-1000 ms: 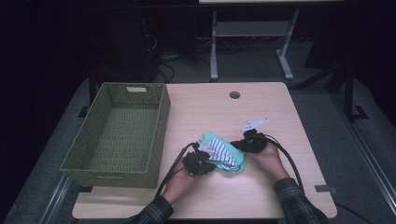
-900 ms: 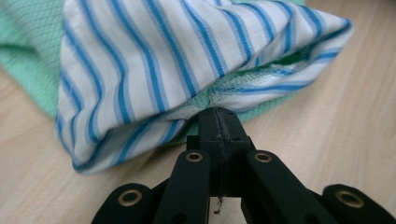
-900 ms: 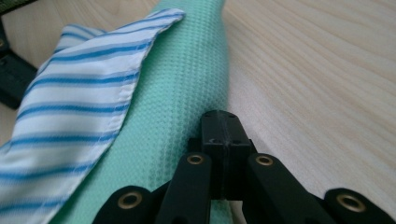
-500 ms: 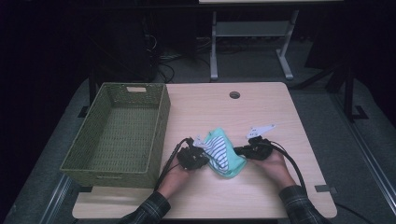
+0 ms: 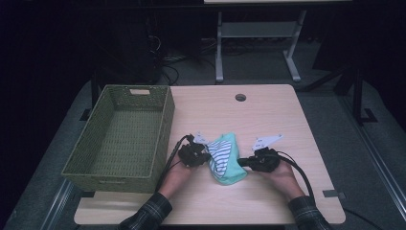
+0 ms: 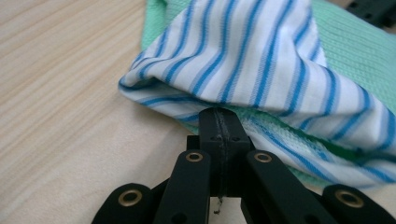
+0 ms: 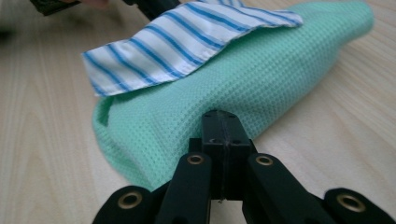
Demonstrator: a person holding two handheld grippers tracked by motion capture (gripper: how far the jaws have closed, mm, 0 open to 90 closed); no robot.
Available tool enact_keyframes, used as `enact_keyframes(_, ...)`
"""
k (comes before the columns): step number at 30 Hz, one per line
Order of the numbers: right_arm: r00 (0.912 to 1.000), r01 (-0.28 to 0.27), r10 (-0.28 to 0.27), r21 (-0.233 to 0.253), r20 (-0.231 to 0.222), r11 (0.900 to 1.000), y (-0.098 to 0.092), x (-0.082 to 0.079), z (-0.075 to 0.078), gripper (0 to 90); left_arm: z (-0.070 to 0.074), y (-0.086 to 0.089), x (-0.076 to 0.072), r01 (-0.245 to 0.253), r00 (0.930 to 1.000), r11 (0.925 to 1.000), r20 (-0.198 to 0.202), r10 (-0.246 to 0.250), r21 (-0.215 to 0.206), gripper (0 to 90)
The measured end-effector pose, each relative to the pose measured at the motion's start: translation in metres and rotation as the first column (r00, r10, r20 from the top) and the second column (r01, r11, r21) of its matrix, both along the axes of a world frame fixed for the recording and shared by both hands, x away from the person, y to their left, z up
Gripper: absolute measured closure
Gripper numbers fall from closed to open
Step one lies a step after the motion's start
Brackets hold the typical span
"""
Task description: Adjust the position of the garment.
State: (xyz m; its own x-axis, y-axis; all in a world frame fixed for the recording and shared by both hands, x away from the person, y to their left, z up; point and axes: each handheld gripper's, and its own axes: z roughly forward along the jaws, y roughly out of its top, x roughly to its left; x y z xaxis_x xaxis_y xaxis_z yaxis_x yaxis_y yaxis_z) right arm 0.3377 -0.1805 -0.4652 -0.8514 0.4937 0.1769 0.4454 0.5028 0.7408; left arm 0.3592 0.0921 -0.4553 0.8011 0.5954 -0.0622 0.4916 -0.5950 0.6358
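Note:
A mint-green waffle cloth lies bunched on the wooden table, with a blue-striped white cloth folded over its top. My left gripper meets the bundle's left edge. In the left gripper view its jaws are pressed together, their tip tucked under the striped fold at the green hem. My right gripper meets the right side. Its jaws are closed with the tip buried in the green cloth. The pinched fabric itself is hidden behind the tips.
A green woven basket, nothing in it, stands at the table's left, close to my left hand. A cable hole sits near the far edge. Bare tabletop lies beyond and right of the cloths. Table legs and cables stand on the dark floor behind.
Both grippers and the bundle have come down and toward the person. The grippers have drawn a little apart, and the cloths now lie lower and flatter between them.

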Motion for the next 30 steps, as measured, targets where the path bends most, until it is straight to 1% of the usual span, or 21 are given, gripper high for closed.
enact_keyframes(2,1.0,-0.004,0.004,0.004,0.004,1.0,0.001,-0.003,0.0,89.8,0.001,-0.001,0.004,-0.004,1.0,0.9999,0.007,0.004,-0.014,89.4)
enact_keyframes(3,1.0,-0.008,0.008,0.006,0.002,1.0,0.001,-0.005,0.0,89.8,0.001,-0.001,0.006,-0.002,1.0,0.9999,0.006,0.002,-0.016,89.4)
enact_keyframes(4,0.9998,-0.017,0.017,0.007,-0.005,1.0,0.002,-0.009,-0.001,89.8,0.001,-0.001,0.008,0.0,0.9999,0.9997,0.015,0.001,-0.024,89.4)
enact_keyframes(5,0.9997,-0.023,0.023,0.005,-0.003,1.0,0.002,-0.01,-0.001,89.8,0.0,-0.002,0.009,-0.004,0.9999,0.9994,0.011,0.004,-0.033,89.4)
enact_keyframes(7,0.9996,-0.027,0.027,0.004,-0.001,1.0,0.003,-0.011,-0.001,89.8,-0.001,-0.003,0.011,-0.005,1.0,0.9995,-0.001,0.005,-0.032,89.4)
enact_keyframes(8,0.9997,-0.025,0.025,0.0,0.004,1.0,0.002,-0.013,0.0,89.8,0.0,-0.002,0.011,-0.002,1.0,0.9994,0.0,0.002,-0.034,89.4)
enact_keyframes(9,0.9998,-0.021,0.021,0.007,0.003,1.0,0.001,-0.014,0.001,89.8,0.001,-0.002,0.011,-0.001,1.0,0.9992,0.0,0.001,-0.04,89.4)
enact_keyframes(10,0.9999,-0.014,0.014,0.014,0.008,1.0,0.0,-0.015,0.002,89.8,0.001,-0.002,0.011,0.002,1.0,0.9993,0.0,-0.002,-0.038,89.4)
enact_keyframes(13,0.9998,0.006,-0.006,0.022,0.02,1.0,-0.005,-0.017,0.004,89.7,0.005,-0.001,0.009,0.001,1.0,0.9987,-0.004,-0.001,-0.051,88.9)
enact_keyframes(15,0.9988,0.03,-0.031,0.028,0.039,0.999,-0.01,-0.02,0.004,89.1,0.008,0.001,0.007,0.008,1.0,0.9986,-0.002,-0.009,-0.053,87.3)
enact_keyframes(17,0.9974,0.056,-0.056,0.016,0.046,0.998,-0.016,-0.024,0.004,86.1,0.011,0.001,0.006,0.011,0.9999,0.9982,-0.001,-0.011,-0.058,85.6)
enact_keyframes(18,0.9961,0.066,-0.066,0.011,0.058,0.998,-0.02,-0.025,0.004,85.3,0.014,0.002,0.005,0.017,0.9999,0.9984,-0.003,-0.017,-0.053,84.3)
enact_keyframes(19,0.9949,0.079,-0.08,0.014,0.061,0.997,-0.023,-0.027,0.004,84.4,0.015,0.002,0.004,0.022,0.9998,0.9982,0.0,-0.022,-0.055,82.8)
enact_keyframes(21,0.9892,0.123,-0.124,0.013,0.079,0.992,-0.031,-0.033,0.004,80.7,0.019,0.003,0.002,0.03,0.9996,0.998,0.004,-0.03,-0.055,78.6)
enact_keyframes(23,0.985,0.147,-0.146,0.0,0.092,0.989,-0.038,-0.037,0.003,76.8,0.022,0.003,0.001,0.046,0.9989,0.9979,0.016,-0.045,-0.045,73.6)
enact_keyframes(25,0.9767,0.187,-0.186,0.001,0.108,0.982,-0.05,-0.042,0.001,70.9,0.025,0.004,0.0,0.054,0.9983,0.9976,0.025,-0.052,-0.045,67.5)
enact_keyframes(26,0.9752,0.199,-0.198,-0.005,0.099,0.98,-0.052,-0.044,0.0,68.3,0.026,0.003,-0.001,0.056,0.9982,0.9975,0.026,-0.054,-0.045,64.8)
enact_keyframes(27,0.9731,0.207,-0.205,-0.014,0.105,0.978,-0.056,-0.045,0.0,66.6,0.027,0.003,-0.001,0.068,0.9974,0.9968,0.026,-0.067,-0.043,62.2)
enact_keyframes(28,0.967,0.23,-0.227,-0.008,0.115,0.973,-0.061,-0.049,-0.001,64.1,0.028,0.002,-0.002,0.075,0.9968,0.9965,0.028,-0.074,-0.036,57.8)
enact_keyframes(29,0.9626,0.253,-0.251,-0.01,0.103,0.967,-0.07,-0.052,-0.005,58.3,0.029,0.002,-0.002,0.079,0.9962,0.9961,0.039,-0.078,-0.039,53.1)
enact_keyframes(30,0.9626,0.253,-0.251,-0.01,0.103,0.967,-0.07,-0.052,-0.005,58.3,0.029,0.002,-0.002,0.083,0.9959,0.9957,0.037,-0.082,-0.04,53.1)
